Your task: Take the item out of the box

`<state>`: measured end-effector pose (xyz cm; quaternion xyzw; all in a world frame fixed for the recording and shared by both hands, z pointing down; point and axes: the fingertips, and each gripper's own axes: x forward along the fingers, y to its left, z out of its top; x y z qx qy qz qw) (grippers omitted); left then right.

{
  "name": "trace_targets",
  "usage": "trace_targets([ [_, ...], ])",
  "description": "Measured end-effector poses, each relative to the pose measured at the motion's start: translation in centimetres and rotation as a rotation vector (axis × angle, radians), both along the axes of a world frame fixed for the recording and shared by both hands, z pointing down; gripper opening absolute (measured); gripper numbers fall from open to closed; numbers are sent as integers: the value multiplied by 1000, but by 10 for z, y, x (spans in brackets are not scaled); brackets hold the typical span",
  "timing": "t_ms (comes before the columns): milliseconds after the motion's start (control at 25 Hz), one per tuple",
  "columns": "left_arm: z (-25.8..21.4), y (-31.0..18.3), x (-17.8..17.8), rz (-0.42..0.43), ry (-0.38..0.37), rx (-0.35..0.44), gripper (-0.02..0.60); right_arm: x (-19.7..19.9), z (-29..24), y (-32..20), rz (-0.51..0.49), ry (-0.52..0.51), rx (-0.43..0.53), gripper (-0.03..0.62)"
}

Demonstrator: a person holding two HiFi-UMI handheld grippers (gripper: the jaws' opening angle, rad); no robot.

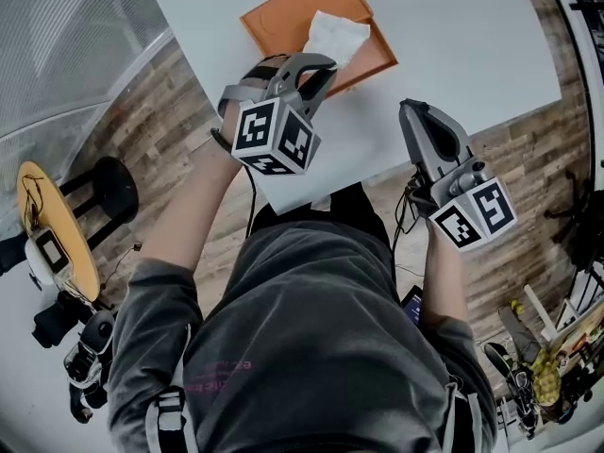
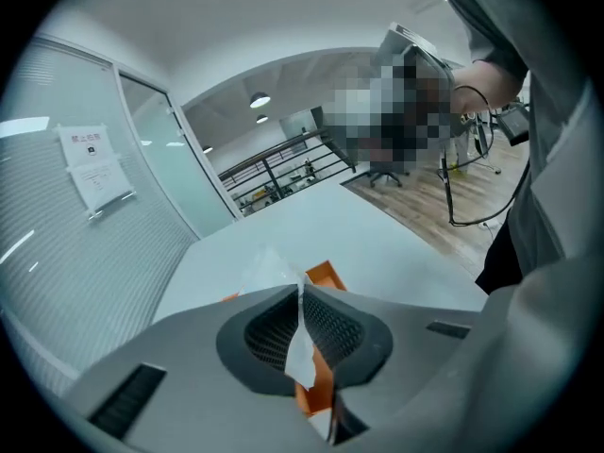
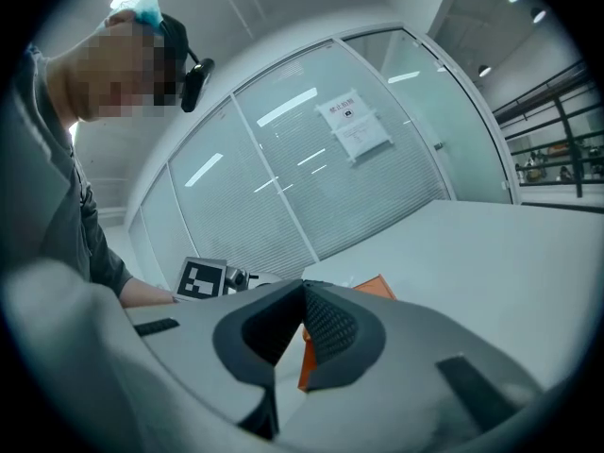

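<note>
A shallow orange box (image 1: 283, 17) lies on the white table (image 1: 472, 36) at the far middle. A crumpled white paper sheet (image 1: 335, 36) rises out of it. My left gripper (image 1: 321, 69) hangs above the box's near edge, shut on a corner of that sheet. The left gripper view shows the thin white sheet (image 2: 300, 347) pinched between the pads, with the orange box (image 2: 326, 276) below. My right gripper (image 1: 412, 111) hovers to the right over the table's near edge, its jaws shut with nothing between them (image 3: 304, 295). The orange box (image 3: 377, 286) shows just beyond its tips.
The table's near edge (image 1: 321, 182) runs just in front of the person. A black stool (image 1: 109, 187) and a round yellow side table (image 1: 57, 225) stand on the wooden floor at the left. A glass partition (image 3: 377, 177) lines the table's far side.
</note>
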<state>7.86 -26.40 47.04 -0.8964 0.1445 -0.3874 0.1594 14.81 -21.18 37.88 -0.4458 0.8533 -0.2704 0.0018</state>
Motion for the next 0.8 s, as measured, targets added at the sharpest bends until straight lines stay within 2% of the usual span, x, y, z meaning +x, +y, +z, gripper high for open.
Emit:
trace_targets([
  [440, -79, -6, -17, -123, 188, 18, 31, -7, -40, -3, -24, 30, 66, 3],
  [800, -128, -1, -29, -157, 290, 69, 31, -21, -62, -7, -49, 50, 113, 3],
])
